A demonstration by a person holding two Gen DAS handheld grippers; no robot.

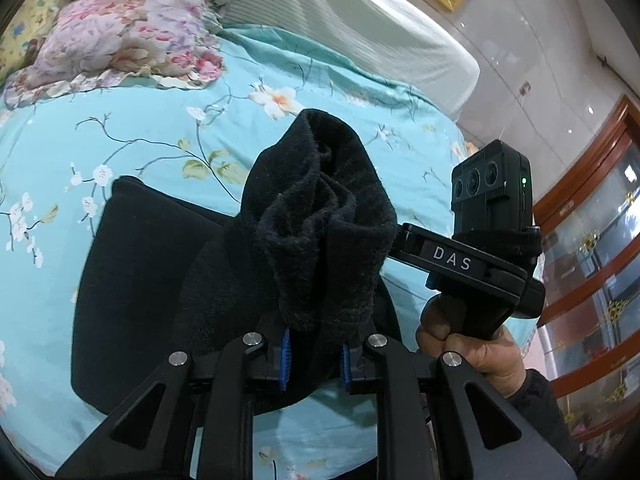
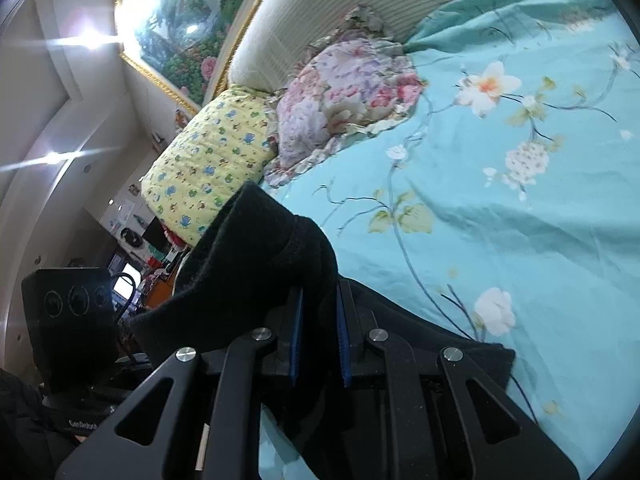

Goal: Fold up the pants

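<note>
Two claws in view, both over a bed [image 1: 120, 128] covered in a turquoise floral sheet [image 2: 520, 220].

Bed: fills most of both views. Pale ribbed headboard [image 1: 360, 32] along the far edge. Gold-framed floral painting [image 2: 180, 12] on the wall above the headboard.

Pillows: pink-and-lilac floral pillow [image 1: 120, 32] at the head of the bed, touching the headboard. Yellow printed pillow [image 2: 208, 160] just beside it, at the bed's edge.

Pants [image 1: 320, 216]: black, fleecy. Lower part flat on the sheet, near the foot of the bed. Upper edge lifted clear of the sheet, bunched and standing up between the two claws.

Glass-fronted wooden cabinet [image 1: 592, 248]: to the right of the bed in the left wrist view.

Left claw [image 1: 316, 360]: jaws drawn close together, blue pads [image 1: 285, 360] pinching a bunched fold of the pants. Fabric rising in a rumpled column straight ahead of the fingers.

Right claw [image 2: 320, 340]: jaws likewise close together, pinching a second fold of the same pants edge. Fabric draping off to the left, over the left finger.

Right hand [image 1: 476, 344]: wrapped around the handle of the right claw, dark sleeve at the wrist. Black camera block [image 1: 492, 184] mounted on top, green lamp lit.
</note>
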